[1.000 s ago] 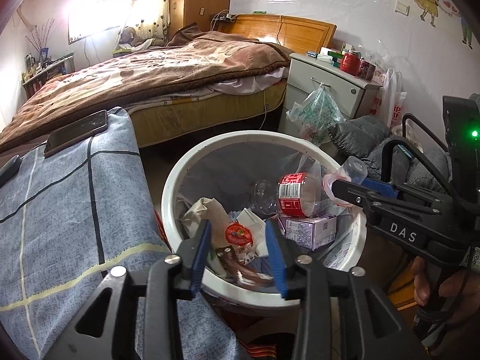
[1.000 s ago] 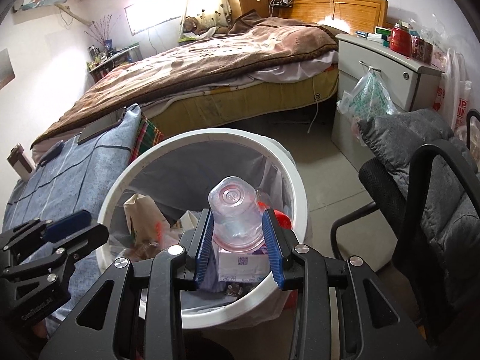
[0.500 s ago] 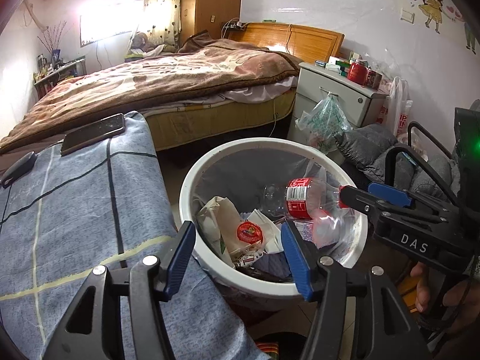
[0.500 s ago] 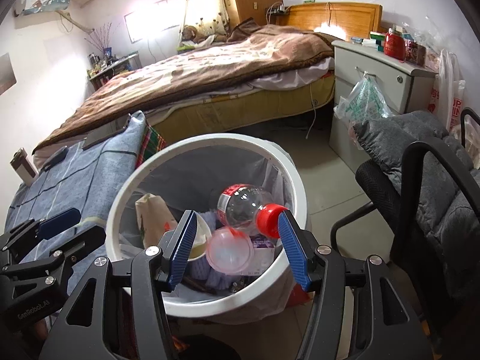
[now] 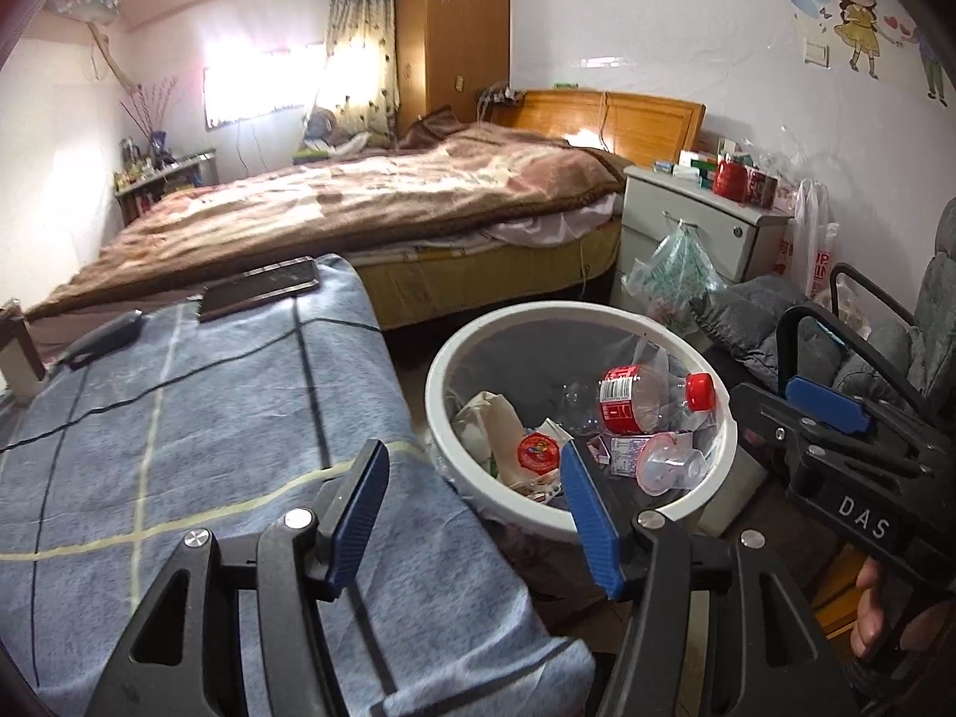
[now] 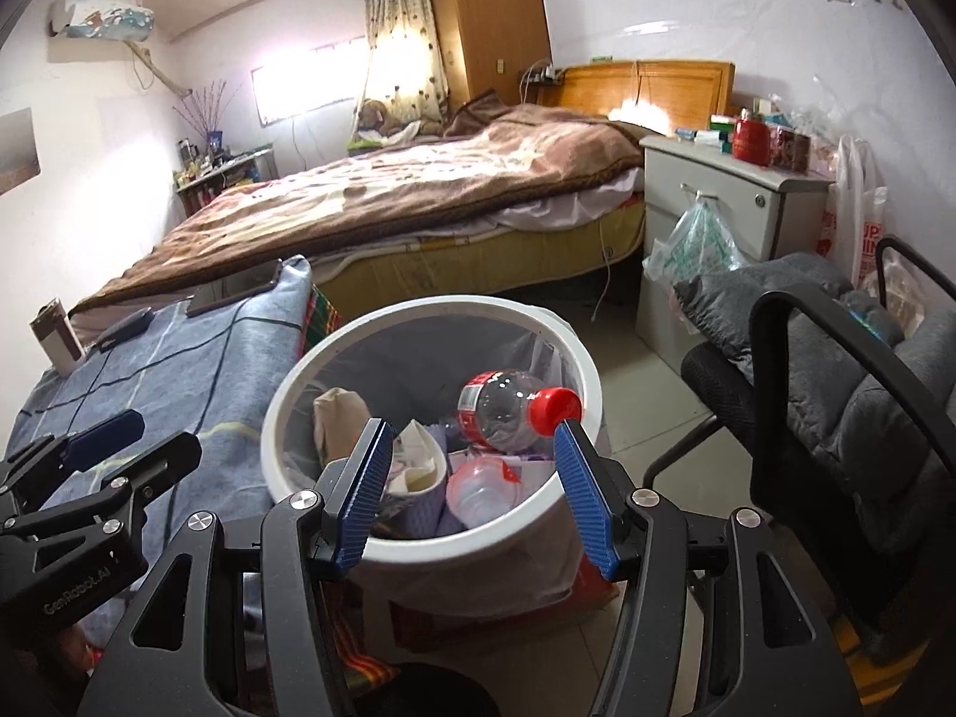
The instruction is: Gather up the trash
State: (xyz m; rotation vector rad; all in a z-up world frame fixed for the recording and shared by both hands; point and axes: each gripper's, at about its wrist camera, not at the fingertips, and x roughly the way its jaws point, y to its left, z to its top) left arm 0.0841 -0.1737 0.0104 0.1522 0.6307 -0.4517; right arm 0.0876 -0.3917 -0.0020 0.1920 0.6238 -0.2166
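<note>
A white trash bin [image 5: 435, 394] [image 6: 276, 418] with a grey liner holds a clear bottle [image 5: 639, 400] [image 6: 499, 409] with a red cap, a clear plastic cup [image 5: 669, 466] [image 6: 478, 487], a red-lidded tub [image 5: 538, 453] and a paper bag [image 5: 487, 418] [image 6: 340, 415]. My left gripper [image 5: 472, 478] stands open and empty over the bin's near rim and the cloth edge. My right gripper [image 6: 472, 448] is open and empty, above the bin's near side. Each gripper also shows in the other's view: the right gripper [image 5: 827, 412], the left gripper [image 6: 101, 436].
A table under a blue checked cloth [image 5: 179, 418] stands left of the bin, with a phone [image 5: 260, 293] and a cable on it. A bed [image 5: 358, 203] lies behind. A nightstand [image 6: 735, 203] and a black chair with a grey cushion [image 6: 836, 394] are on the right.
The right gripper opened and the clear cup it held fell into the bin. The left gripper's jaws widened too. Both grippers drew back and up from the bin.
</note>
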